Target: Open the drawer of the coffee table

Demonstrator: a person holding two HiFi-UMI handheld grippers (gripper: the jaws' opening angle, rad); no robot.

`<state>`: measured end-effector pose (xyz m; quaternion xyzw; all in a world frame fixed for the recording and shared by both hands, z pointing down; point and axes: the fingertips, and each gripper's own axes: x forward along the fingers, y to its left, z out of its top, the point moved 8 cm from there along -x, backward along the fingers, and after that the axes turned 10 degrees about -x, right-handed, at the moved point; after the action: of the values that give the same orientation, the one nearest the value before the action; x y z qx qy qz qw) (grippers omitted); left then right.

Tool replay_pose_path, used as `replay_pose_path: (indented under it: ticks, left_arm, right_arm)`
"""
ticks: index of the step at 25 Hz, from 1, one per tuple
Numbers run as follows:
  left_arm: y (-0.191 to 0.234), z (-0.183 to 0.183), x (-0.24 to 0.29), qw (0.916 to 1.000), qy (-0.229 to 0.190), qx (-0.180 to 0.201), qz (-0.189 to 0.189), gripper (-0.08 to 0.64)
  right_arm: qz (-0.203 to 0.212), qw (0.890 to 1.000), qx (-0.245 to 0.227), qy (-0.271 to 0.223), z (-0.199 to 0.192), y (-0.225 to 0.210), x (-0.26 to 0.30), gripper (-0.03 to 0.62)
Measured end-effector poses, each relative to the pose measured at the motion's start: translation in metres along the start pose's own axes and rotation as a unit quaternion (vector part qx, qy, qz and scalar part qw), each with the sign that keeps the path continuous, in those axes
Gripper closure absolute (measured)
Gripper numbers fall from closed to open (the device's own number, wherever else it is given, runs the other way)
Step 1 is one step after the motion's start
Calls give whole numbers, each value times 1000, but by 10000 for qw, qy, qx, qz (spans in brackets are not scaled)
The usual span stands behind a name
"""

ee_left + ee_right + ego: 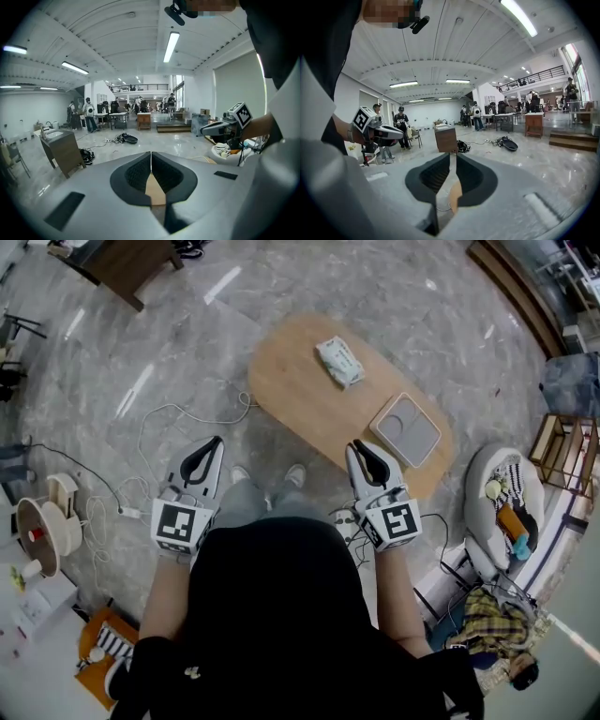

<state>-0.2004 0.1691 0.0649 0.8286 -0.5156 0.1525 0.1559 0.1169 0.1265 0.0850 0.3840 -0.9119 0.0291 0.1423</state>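
The oval wooden coffee table [300,395] stands on the marble floor ahead of me, a little to the right. A white wipes pack [339,362] and a square grey tray [406,430] lie on its top. No drawer shows from above. My left gripper [214,442] hangs over the floor left of the table, its jaws shut and empty [151,153]. My right gripper [357,447] hovers at the table's near edge, beside the tray. Its jaws stand a narrow slit apart with nothing between them [452,154]. Each gripper view also catches the other gripper off to the side.
White cables [178,416] snake over the floor left of the table. My feet [267,476] stand just short of it. A white round seat with clutter [506,498] is at the right, a wooden stand [42,531] at the left, and a dark cabinet [131,263] at the far left.
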Motion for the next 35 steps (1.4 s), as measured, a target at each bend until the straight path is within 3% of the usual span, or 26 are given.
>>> replay_pose_path:
  ticks: [10,18,24,35]
  left_arm:
    - [53,6,48,9980,275,54,-560,545]
    - [106,-6,90,9903,619,226,-1224,545]
    - [138,-27,128,9770,872,567,-1864,545]
    - [174,-83,185,9540,1312,852,-2559,543]
  right_arm:
    - [-336,9989,211,265,2,4,46,551]
    - [-739,9950,458,493,0,25,92,549]
    - [-1180,9877,743,709,-19,39,116,536]
    - [-1743,9732,1048,1077,-66,66,139,522]
